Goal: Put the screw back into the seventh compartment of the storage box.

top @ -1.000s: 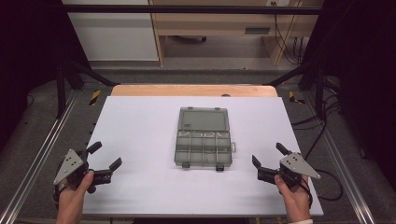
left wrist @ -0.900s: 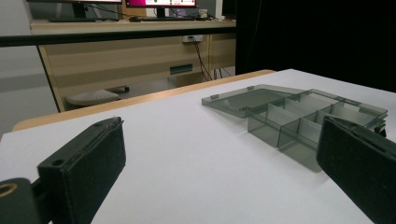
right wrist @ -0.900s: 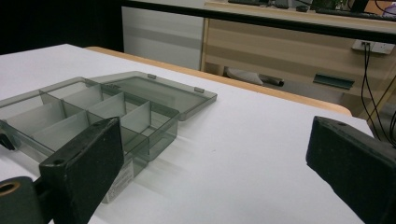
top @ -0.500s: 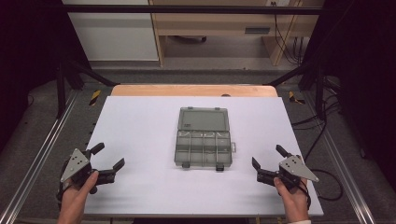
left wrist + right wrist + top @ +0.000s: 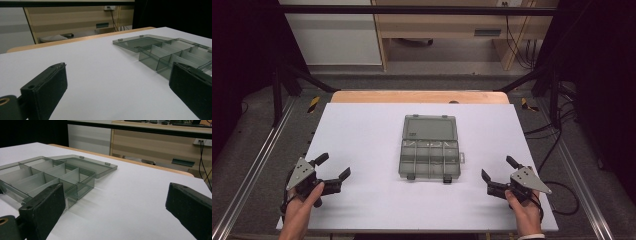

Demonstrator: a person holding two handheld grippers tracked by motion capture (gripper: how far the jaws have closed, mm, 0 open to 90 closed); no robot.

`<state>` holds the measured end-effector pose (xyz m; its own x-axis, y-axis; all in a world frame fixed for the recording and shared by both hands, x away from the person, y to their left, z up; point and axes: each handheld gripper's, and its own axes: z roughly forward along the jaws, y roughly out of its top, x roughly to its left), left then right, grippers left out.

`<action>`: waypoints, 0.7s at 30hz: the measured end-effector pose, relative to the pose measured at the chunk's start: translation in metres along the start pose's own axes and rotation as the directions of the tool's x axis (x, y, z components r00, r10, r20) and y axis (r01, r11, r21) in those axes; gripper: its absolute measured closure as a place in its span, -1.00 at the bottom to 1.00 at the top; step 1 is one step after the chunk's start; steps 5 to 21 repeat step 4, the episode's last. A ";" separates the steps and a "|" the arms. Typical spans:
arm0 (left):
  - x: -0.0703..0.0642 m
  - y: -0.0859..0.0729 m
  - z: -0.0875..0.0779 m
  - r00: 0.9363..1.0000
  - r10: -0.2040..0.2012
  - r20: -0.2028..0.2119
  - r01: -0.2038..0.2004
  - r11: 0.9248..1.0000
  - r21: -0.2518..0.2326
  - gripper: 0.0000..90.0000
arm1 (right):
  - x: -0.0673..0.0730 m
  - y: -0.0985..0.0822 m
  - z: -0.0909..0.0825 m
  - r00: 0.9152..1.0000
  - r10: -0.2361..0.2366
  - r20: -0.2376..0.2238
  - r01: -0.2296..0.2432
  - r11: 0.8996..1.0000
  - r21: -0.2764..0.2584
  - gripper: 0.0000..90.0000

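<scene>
A smoky clear plastic compartment box (image 5: pixel 430 147) lies open in the middle of the white table, its lid folded flat toward the far side and its divided trays empty. My left gripper (image 5: pixel 333 167) rests near the front left corner, open, with nothing between its jaws. The box (image 5: pixel 172 53) lies ahead to the right in the left gripper view. My right gripper (image 5: pixel 500 168) sits near the front right, open and empty too. In the right gripper view the box (image 5: pixel 50 176) is ahead to the left, just past the left jaw.
The white table top (image 5: pixel 362 130) ends in a wooden strip (image 5: pixel 419 96) at the far edge. Metal rails (image 5: pixel 252 170) run along both sides. Cables (image 5: pixel 562 200) trail off the right edge. A wooden bench (image 5: pixel 452 25) stands beyond the table.
My left gripper has drifted slightly forward and to the right. The right gripper has barely shifted. The box has not moved.
</scene>
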<state>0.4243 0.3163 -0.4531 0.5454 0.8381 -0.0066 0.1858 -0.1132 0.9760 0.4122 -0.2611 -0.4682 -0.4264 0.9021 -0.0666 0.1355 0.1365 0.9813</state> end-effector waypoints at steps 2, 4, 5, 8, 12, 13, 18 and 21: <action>0.000 0.000 0.000 1.000 0.007 -0.002 -0.007 1.000 0.001 -0.97 | 0.000 -0.001 0.001 1.000 0.001 -0.003 -0.001 1.000 0.001 -0.94; 0.002 0.000 -0.001 1.000 0.003 -0.008 -0.003 1.000 -0.007 -0.96 | 0.001 -0.001 0.003 1.000 0.008 -0.007 -0.008 1.000 0.010 -0.93; 0.002 0.000 -0.001 1.000 0.003 -0.008 -0.003 1.000 -0.007 -0.96 | 0.001 -0.001 0.003 1.000 0.008 -0.007 -0.008 1.000 0.010 -0.93; 0.002 0.000 -0.001 1.000 0.003 -0.008 -0.003 1.000 -0.007 -0.96 | 0.001 -0.001 0.003 1.000 0.008 -0.007 -0.008 1.000 0.010 -0.93; 0.002 0.000 -0.001 1.000 0.003 -0.008 -0.003 1.000 -0.007 -0.96 | 0.001 -0.001 0.003 1.000 0.008 -0.007 -0.008 1.000 0.010 -0.93; 0.002 0.000 -0.001 1.000 0.003 -0.008 -0.003 1.000 -0.007 -0.96 | 0.001 -0.001 0.003 1.000 0.008 -0.007 -0.008 1.000 0.010 -0.93; 0.002 0.000 -0.001 1.000 0.003 -0.008 -0.003 1.000 -0.007 -0.96 | 0.001 -0.001 0.003 1.000 0.008 -0.007 -0.008 1.000 0.010 -0.93; 0.002 0.000 -0.001 1.000 0.003 -0.008 -0.003 1.000 -0.007 -0.96 | 0.001 -0.001 0.003 1.000 0.008 -0.007 -0.008 1.000 0.010 -0.93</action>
